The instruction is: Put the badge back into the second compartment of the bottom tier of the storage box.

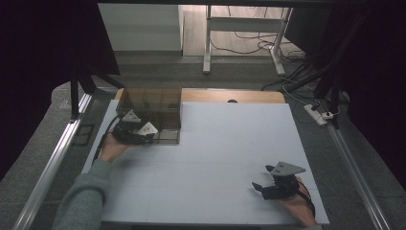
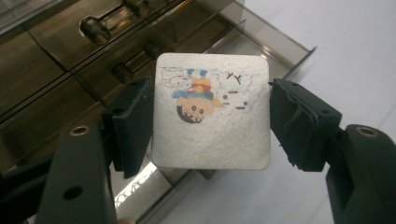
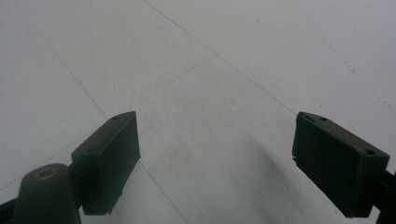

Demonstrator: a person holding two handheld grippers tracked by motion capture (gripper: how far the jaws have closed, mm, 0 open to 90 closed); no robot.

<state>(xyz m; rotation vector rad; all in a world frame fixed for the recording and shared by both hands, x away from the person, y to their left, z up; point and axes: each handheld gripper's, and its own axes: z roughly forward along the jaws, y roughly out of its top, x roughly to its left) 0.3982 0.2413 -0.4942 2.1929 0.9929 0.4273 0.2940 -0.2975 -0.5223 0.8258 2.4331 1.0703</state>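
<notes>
The square card (image 2: 212,114) in my left hand-held gripper (image 2: 210,121) looks like thick, matt white paper with a rough, pebbled grain and a printed colour cartoon. The pads (image 2: 133,123) pressing its edges are matt black, rubbery-looking, slightly scuffed. Behind it, the drawer box (image 1: 158,108) is smoky brown see-through plastic, glossy, catching bright reflections on its edges. My right hand-held gripper (image 3: 215,158) has the same dull black pads over the worktop (image 1: 230,143), which is a smooth, matt white sheet with faint seam lines; a strip of light wood (image 1: 230,96) shows at its far edge. My sleeve (image 1: 81,201) is soft grey-green cloth.
</notes>
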